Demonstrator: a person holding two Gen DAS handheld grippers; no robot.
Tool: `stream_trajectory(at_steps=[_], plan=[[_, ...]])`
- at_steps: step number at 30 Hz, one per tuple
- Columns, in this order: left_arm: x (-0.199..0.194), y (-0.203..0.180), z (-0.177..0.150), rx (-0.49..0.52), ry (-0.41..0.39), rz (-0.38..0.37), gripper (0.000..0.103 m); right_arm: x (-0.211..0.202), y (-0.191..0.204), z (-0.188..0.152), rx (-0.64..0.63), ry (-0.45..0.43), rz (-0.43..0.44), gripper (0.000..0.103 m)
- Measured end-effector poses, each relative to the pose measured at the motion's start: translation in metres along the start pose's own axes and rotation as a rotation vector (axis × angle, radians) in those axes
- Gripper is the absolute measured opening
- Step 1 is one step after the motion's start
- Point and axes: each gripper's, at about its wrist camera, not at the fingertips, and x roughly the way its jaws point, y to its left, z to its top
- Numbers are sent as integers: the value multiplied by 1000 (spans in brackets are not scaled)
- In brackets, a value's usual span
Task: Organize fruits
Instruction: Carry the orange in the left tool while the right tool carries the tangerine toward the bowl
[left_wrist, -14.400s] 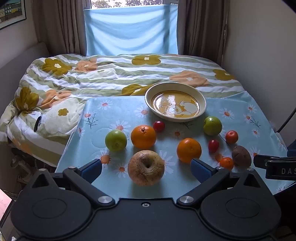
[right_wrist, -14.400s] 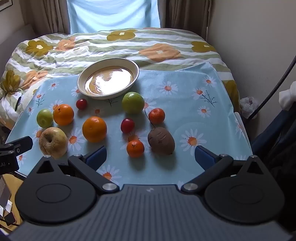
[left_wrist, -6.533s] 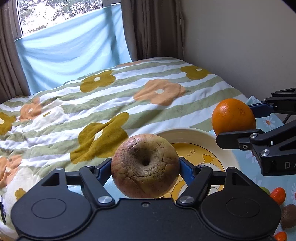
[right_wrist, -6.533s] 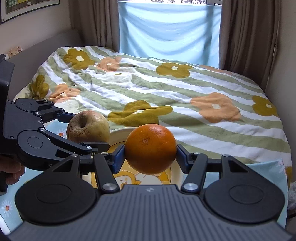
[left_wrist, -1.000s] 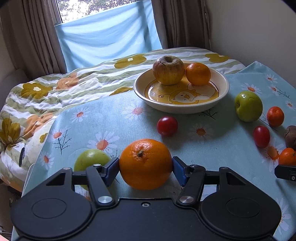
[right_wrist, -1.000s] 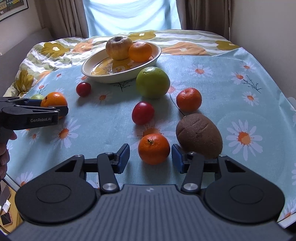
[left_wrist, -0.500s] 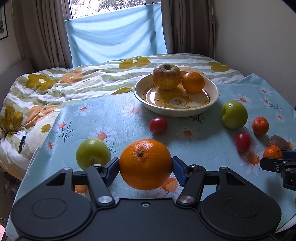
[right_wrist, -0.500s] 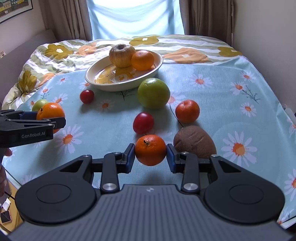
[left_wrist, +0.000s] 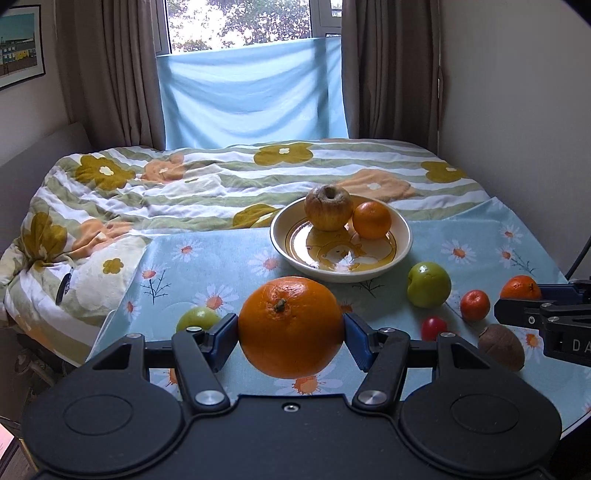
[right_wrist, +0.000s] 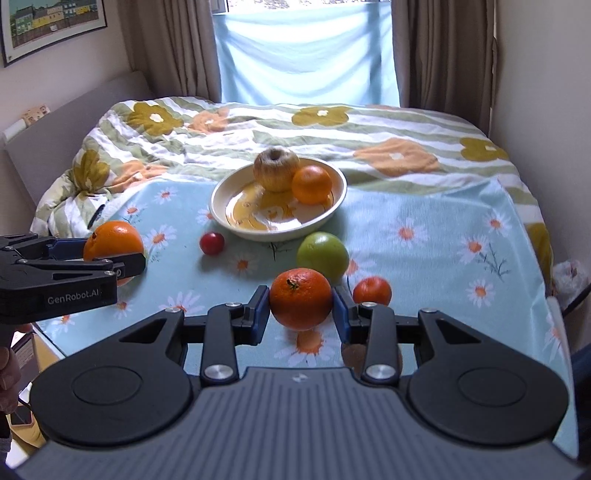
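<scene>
Left gripper (left_wrist: 291, 334) clamped on a large orange (left_wrist: 291, 326), blue pads pressing both sides, stem end facing up toward the camera, fruit held clear above the daisy cloth (left_wrist: 229, 258). Right gripper (right_wrist: 300, 306) clamped on a small tangerine (right_wrist: 300, 298), pads touching both flanks, also lifted off the cloth (its shadow lies on the fabric below).

In the right wrist view the left gripper shows at the left edge with its orange, a bit of a hand (right_wrist: 9, 373) below it. In the left wrist view the right gripper comes in from the right edge with the tangerine's top just visible.

Just past the right gripper: a big green apple (right_wrist: 323, 256) and a second small tangerine (right_wrist: 372, 290), close together. A cherry tomato (right_wrist: 212, 243) sits left of them, near the bowl (right_wrist: 340, 184). A brown kiwi (left_wrist: 501, 347) lies on the cloth near the right gripper, a red tomato (left_wrist: 433, 328) beside it. A smaller green apple (left_wrist: 197, 317) sits behind the left gripper's finger.

Bowl at the far edge of the cloth holds a wrinkled yellow apple (left_wrist: 328, 206) and an orange (left_wrist: 371, 219), touching. Beyond: a flowered quilt (left_wrist: 184, 184), curtains, a blue sheet over the window (left_wrist: 251, 99).
</scene>
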Motion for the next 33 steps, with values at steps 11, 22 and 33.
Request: stream_trajectory(at_steps=[11, 22, 33], plan=[[-15, -9, 40, -26, -50, 11, 66, -16, -21, 55, -23, -5, 58, 51], [31, -7, 85, 26, -57, -36, 66, 20, -26, 102, -18, -8, 35, 51], [116, -2, 112, 109, 10, -76, 66, 83, -20, 129, 19, 23, 11, 51]])
